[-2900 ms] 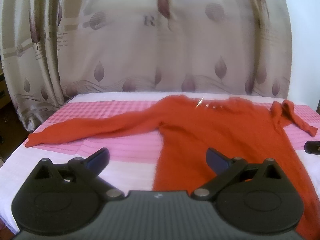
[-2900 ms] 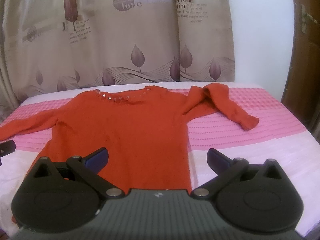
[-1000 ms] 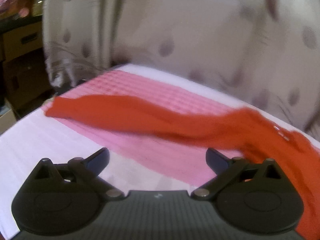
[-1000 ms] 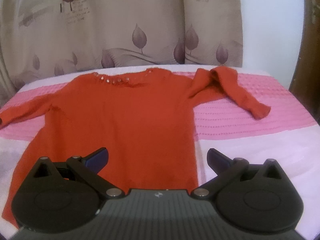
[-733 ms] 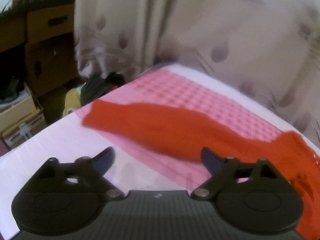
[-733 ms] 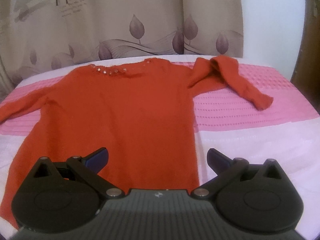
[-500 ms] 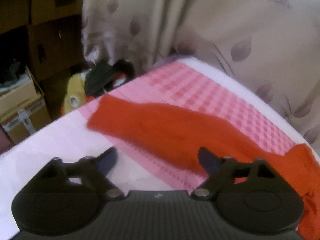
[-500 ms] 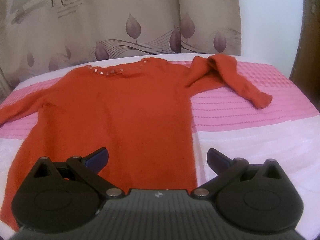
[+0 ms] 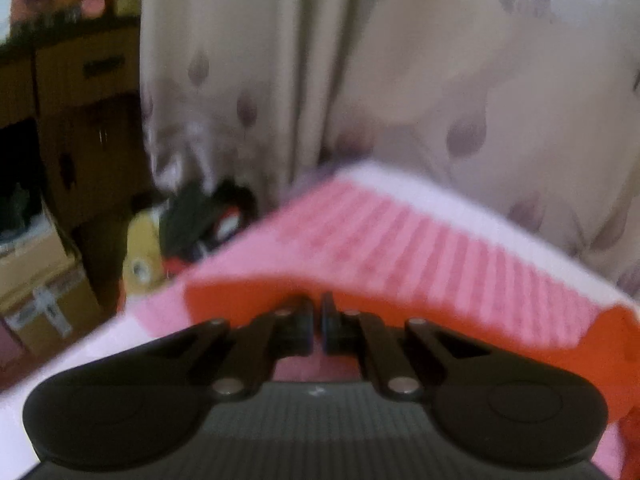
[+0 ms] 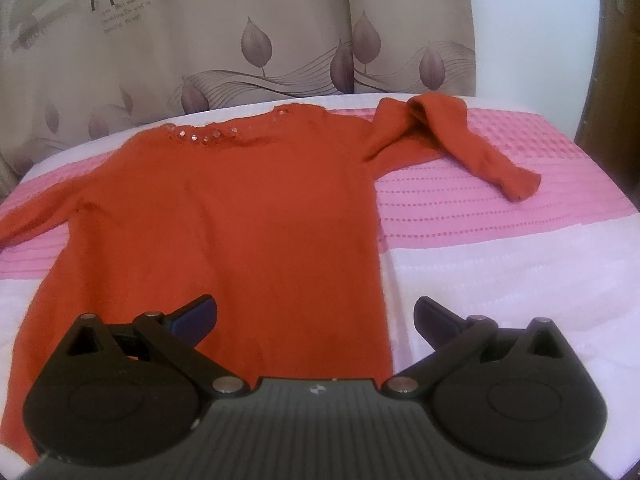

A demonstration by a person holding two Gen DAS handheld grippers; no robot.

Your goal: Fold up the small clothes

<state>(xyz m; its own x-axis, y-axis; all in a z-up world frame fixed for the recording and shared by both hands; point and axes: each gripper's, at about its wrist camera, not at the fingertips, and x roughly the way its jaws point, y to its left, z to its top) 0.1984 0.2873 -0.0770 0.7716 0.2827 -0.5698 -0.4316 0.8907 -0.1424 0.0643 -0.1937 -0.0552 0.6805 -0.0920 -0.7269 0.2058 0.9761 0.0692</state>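
Observation:
An orange-red sweater (image 10: pixel 240 216) with sequins at the neck lies flat on a pink and white cloth (image 10: pixel 500 224). Its right sleeve (image 10: pixel 460 140) is bent back on itself. My right gripper (image 10: pixel 316 316) is open and empty above the sweater's lower hem. In the blurred left wrist view, my left gripper (image 9: pixel 317 322) is shut on the sweater's left sleeve (image 9: pixel 248 300) near its cuff end, at the left edge of the surface.
A beige curtain (image 10: pixel 280 28) with a leaf pattern hangs behind the surface. Left of the surface stand cardboard boxes (image 9: pixel 36 276), a brown cabinet (image 9: pixel 84 128) and a dark bag (image 9: pixel 200 216) on the floor. A white wall (image 10: pixel 536 40) is at the right.
My left gripper moved left along the sleeve to its cuff end and shut on it. My right gripper stayed open and barely moved.

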